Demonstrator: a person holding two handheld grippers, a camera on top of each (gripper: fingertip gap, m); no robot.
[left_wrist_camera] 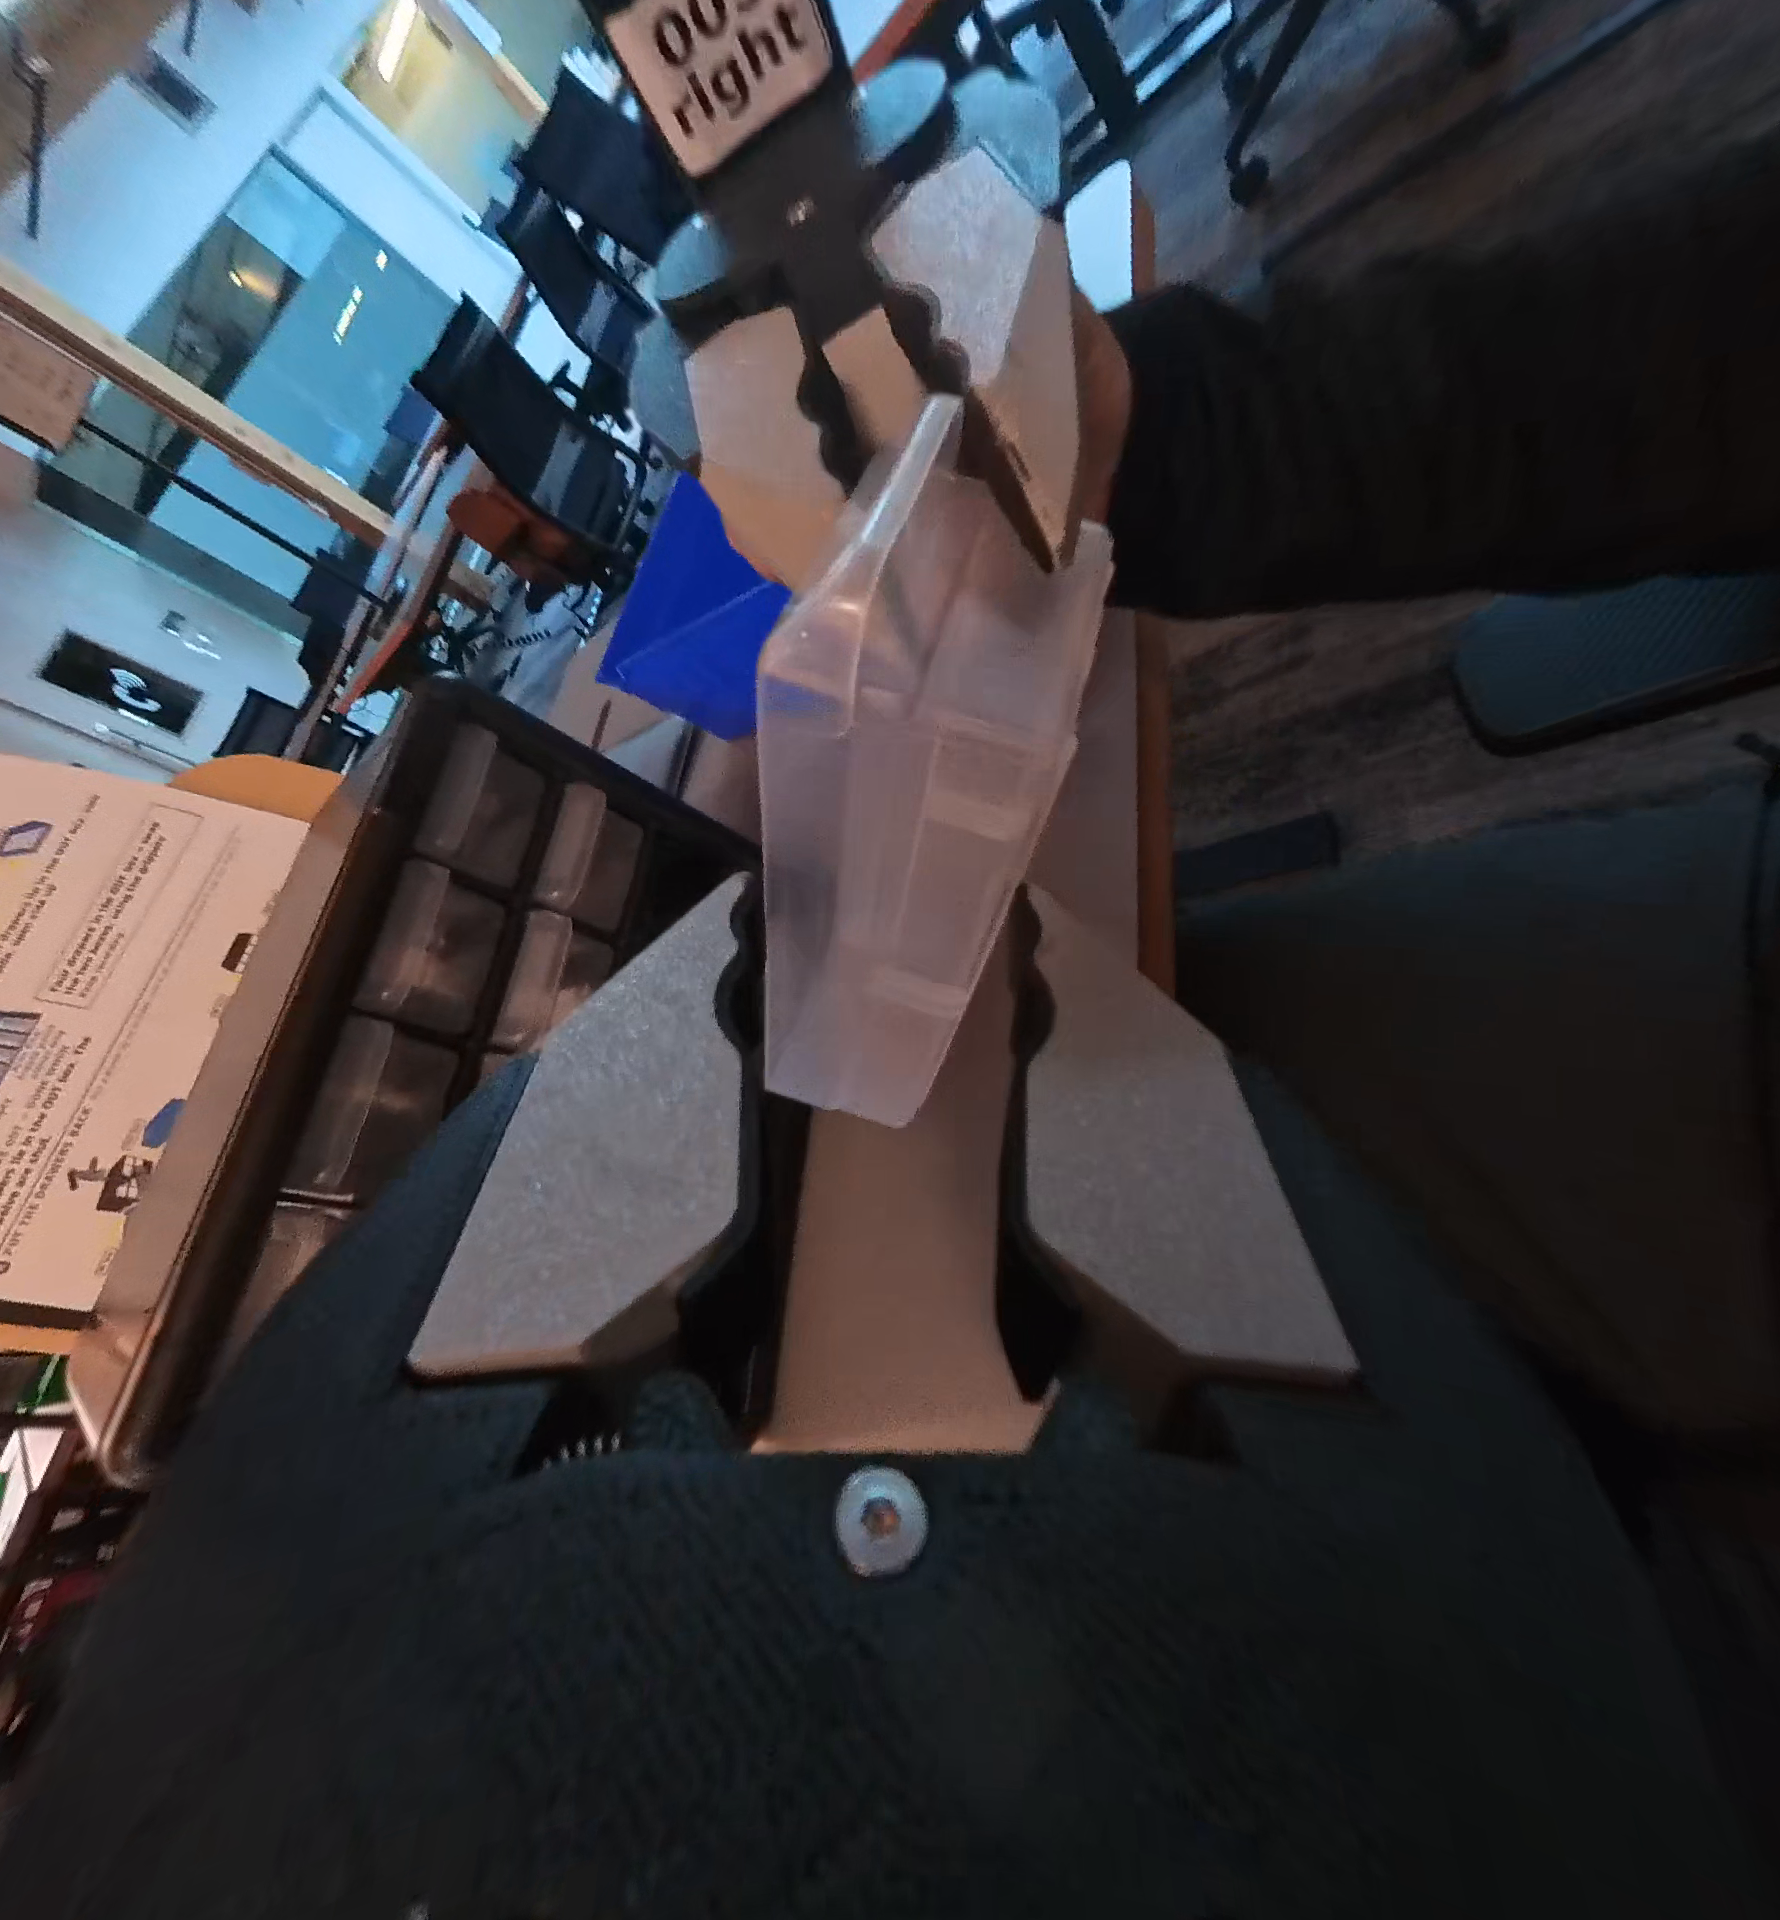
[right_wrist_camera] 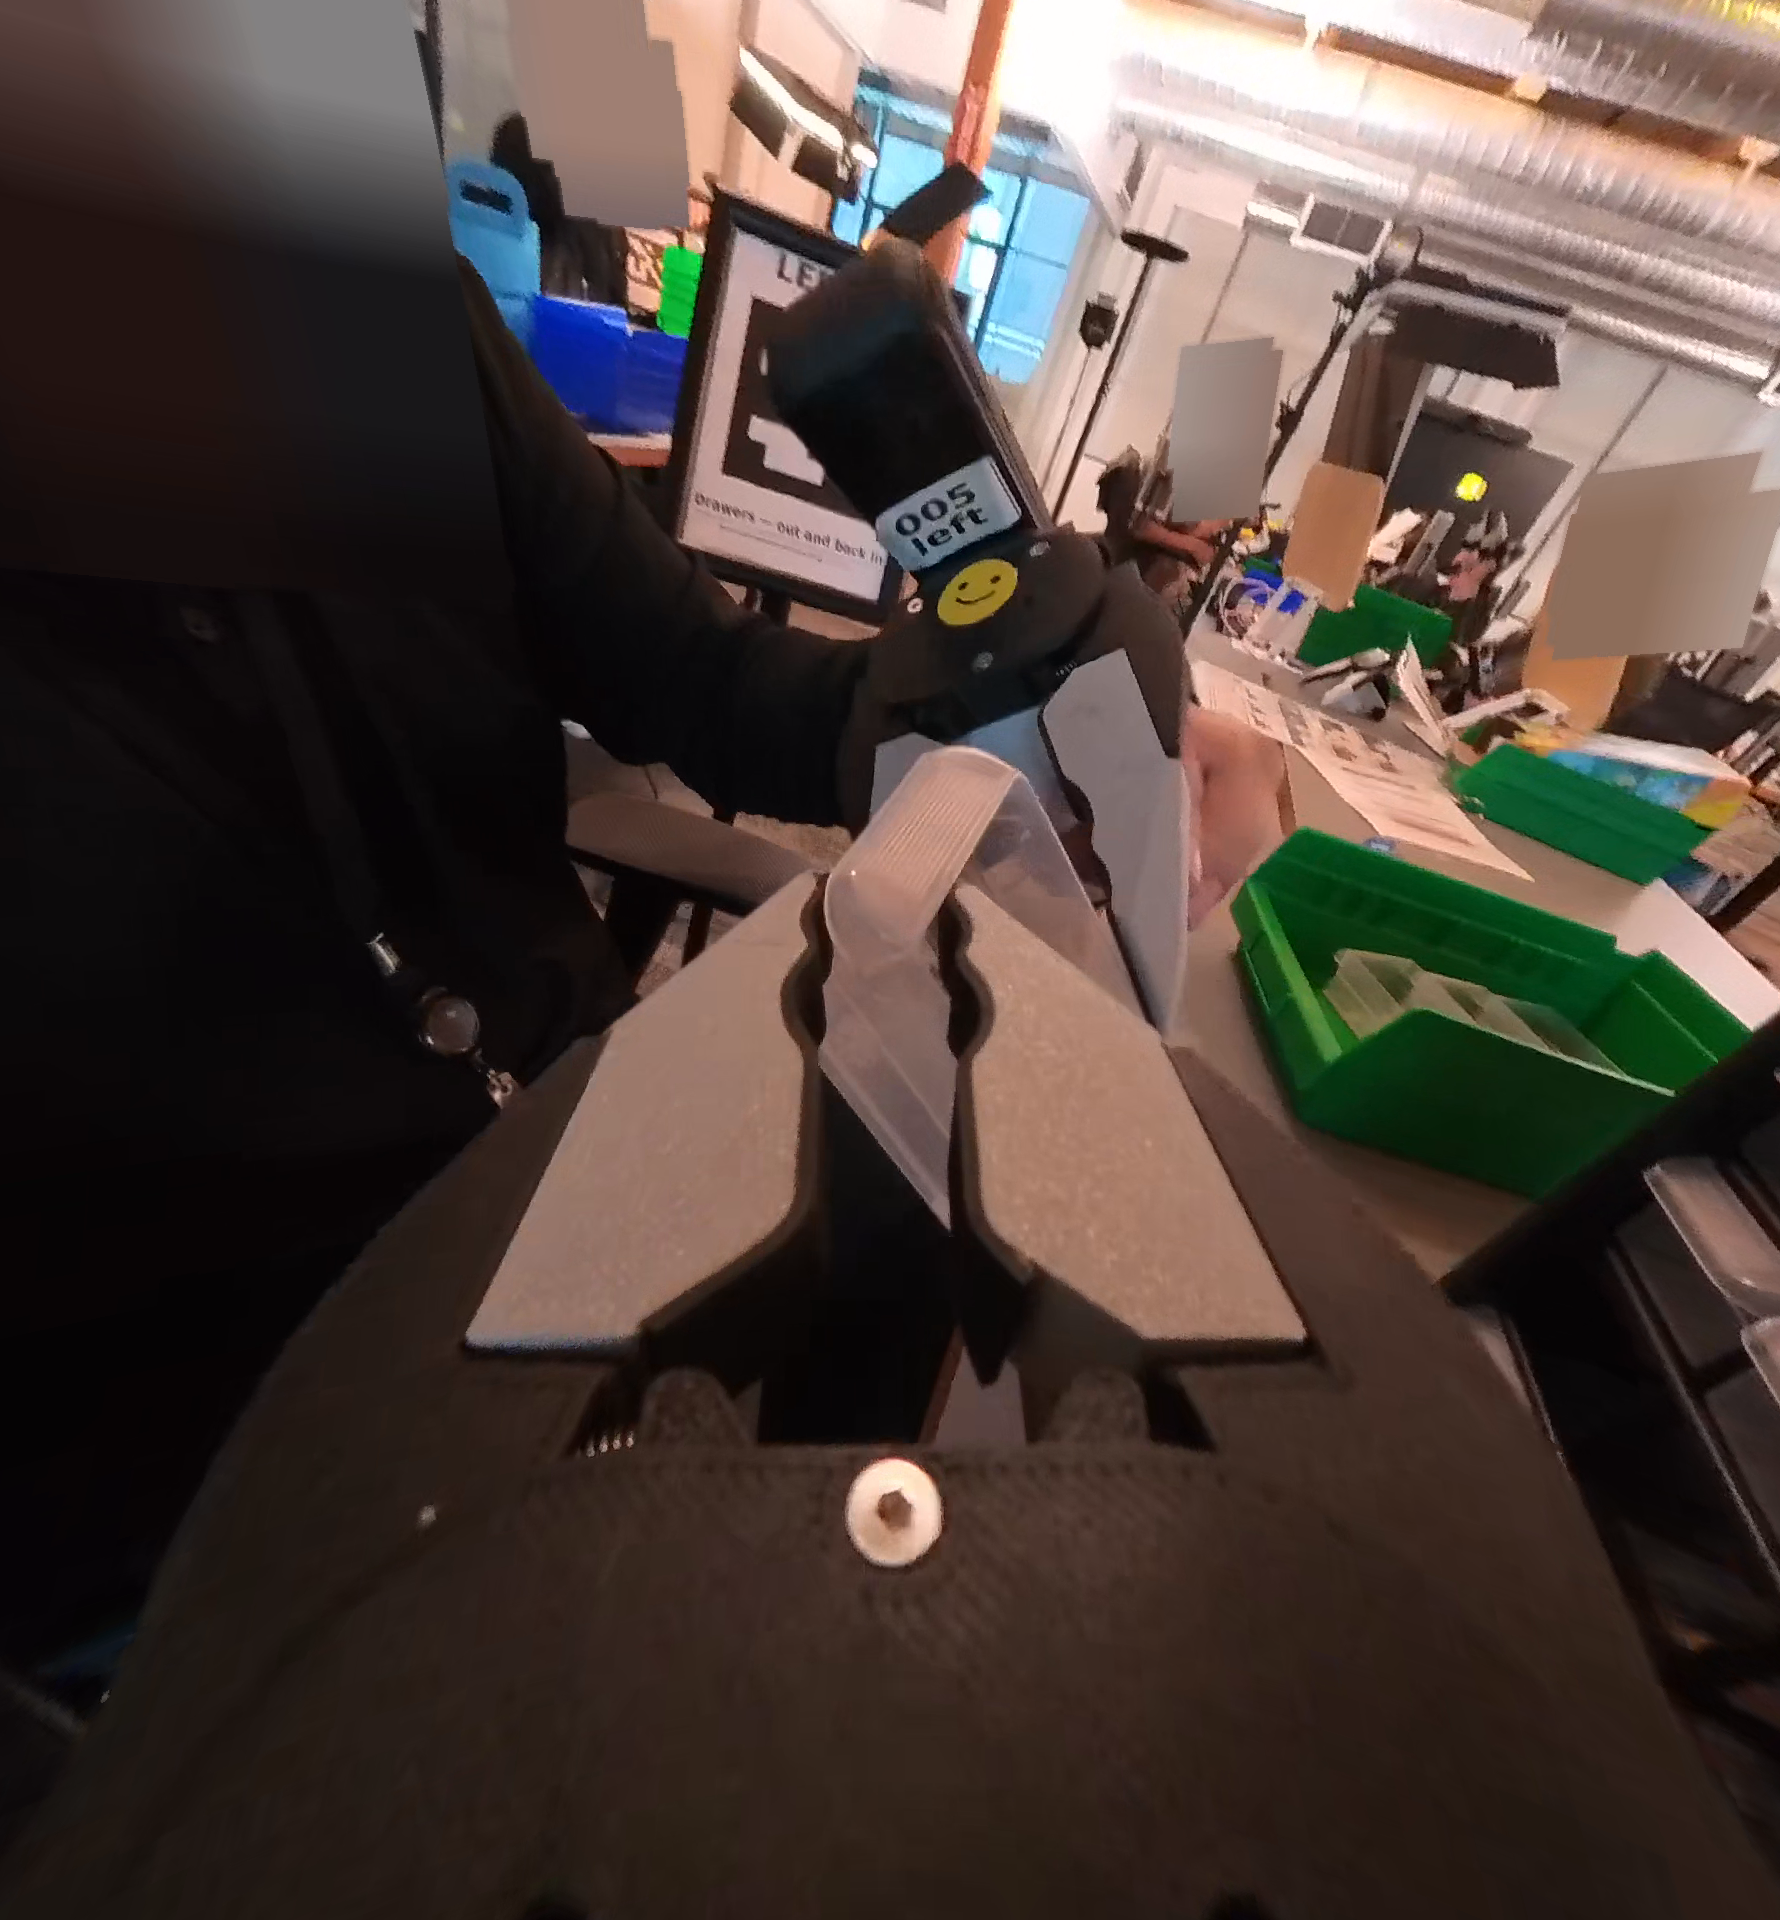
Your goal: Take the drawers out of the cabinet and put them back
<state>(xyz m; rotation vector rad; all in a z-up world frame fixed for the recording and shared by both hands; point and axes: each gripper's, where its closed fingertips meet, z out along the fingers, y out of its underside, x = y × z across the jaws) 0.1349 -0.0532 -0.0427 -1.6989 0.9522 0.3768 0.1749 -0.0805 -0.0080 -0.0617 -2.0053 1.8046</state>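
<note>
A clear plastic drawer (left_wrist_camera: 917,810) is held in the air between both grippers. My left gripper (left_wrist_camera: 886,935) is shut on the drawer's body end. My right gripper (right_wrist_camera: 886,935) is shut on the drawer's (right_wrist_camera: 927,831) ribbed front handle. In the left wrist view the right gripper (left_wrist_camera: 917,457) shows at the top, pinching that handle. In the right wrist view a grey finger (right_wrist_camera: 1125,821) of the left gripper shows beyond the drawer. The black cabinet (left_wrist_camera: 481,904) with small clear drawers stands to the left, and its edge shows at the right of the right wrist view (right_wrist_camera: 1748,1299).
A green bin (right_wrist_camera: 1437,1049) holding clear drawers sits on the white table (right_wrist_camera: 1385,1195) beside the cabinet. A blue bin (left_wrist_camera: 699,634) stands behind. A printed instruction sheet (left_wrist_camera: 44,1039) lies left of the cabinet. A person's dark sleeve (right_wrist_camera: 657,623) and body are close by.
</note>
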